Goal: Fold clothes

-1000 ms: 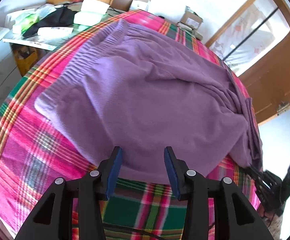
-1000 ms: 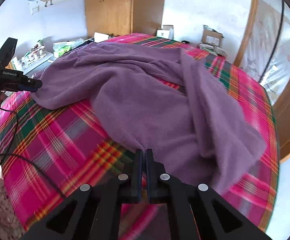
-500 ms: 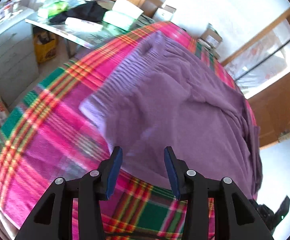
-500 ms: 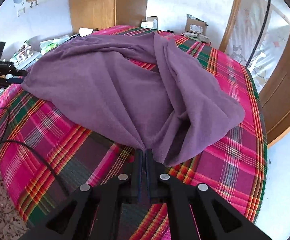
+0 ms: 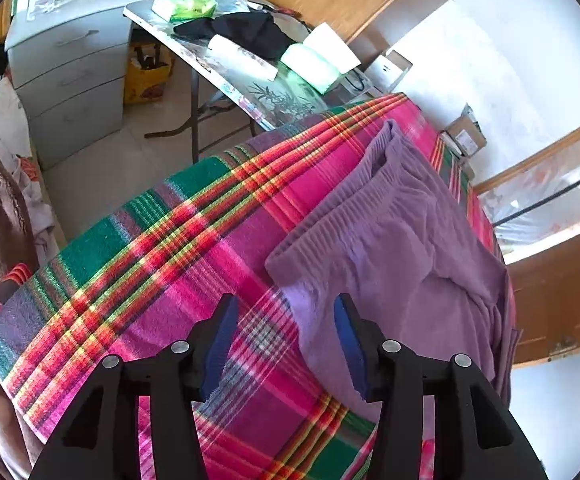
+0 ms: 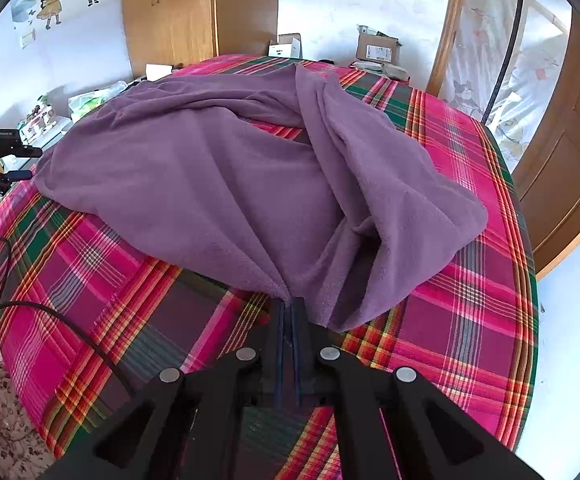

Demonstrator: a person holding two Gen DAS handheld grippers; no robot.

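Observation:
A purple fleece garment lies spread and rumpled on a bed with a pink, green and red plaid cover. My right gripper is shut on a pinched fold at the garment's near edge. In the left wrist view the garment's ribbed waistband runs along its left side, with a corner close in front of my left gripper. That gripper is open and hovers just over the plaid cover, nothing between its fingers. The left gripper also shows at the far left of the right wrist view.
Beyond the bed's left side stands a folding table with packets and dark cloth, and a grey drawer unit. Cardboard boxes sit by the far wall. A black cable trails over the bed's near left.
The left gripper has swung left, from over the garment's middle to its waistband corner, staying open. The right gripper stays shut on the fold, and the garment's right flap has settled onto the bed.

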